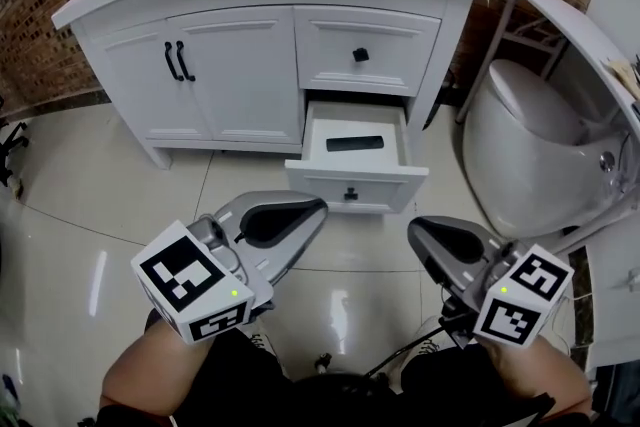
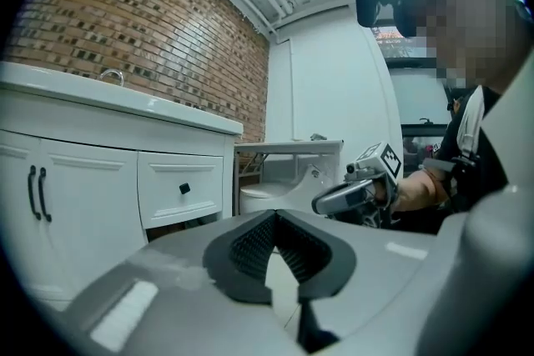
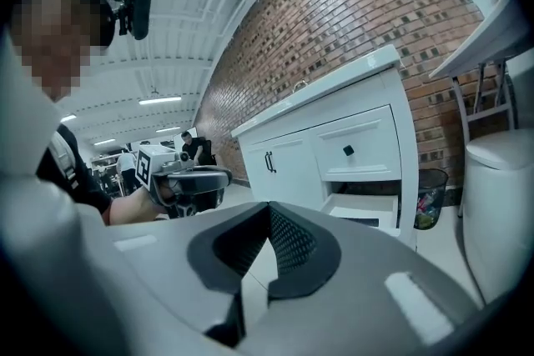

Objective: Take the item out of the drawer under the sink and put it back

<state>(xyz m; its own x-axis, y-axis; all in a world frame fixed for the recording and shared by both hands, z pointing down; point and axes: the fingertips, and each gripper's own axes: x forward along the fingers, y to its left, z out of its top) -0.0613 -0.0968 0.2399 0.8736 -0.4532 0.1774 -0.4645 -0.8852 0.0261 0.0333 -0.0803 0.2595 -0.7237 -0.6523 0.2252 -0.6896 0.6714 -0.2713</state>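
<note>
The left gripper (image 1: 316,209) is clenched on nothing, short of the open drawer (image 1: 352,183), which lies ahead and slightly to its right. The flat black item (image 1: 354,144) is seen inside that drawer, ahead of both grippers. The right gripper (image 1: 420,233) is shut and empty too. If the jaws are not opened before the reach, the item could be shoved toward the back. Being so flat, it may also slip from a pinch. What the item is cannot be made out, and the drawer's rear is covered by the upper drawer (image 1: 362,48).

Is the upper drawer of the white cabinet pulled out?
No, the upper drawer sits flush; only the lower drawer is pulled out.
</note>
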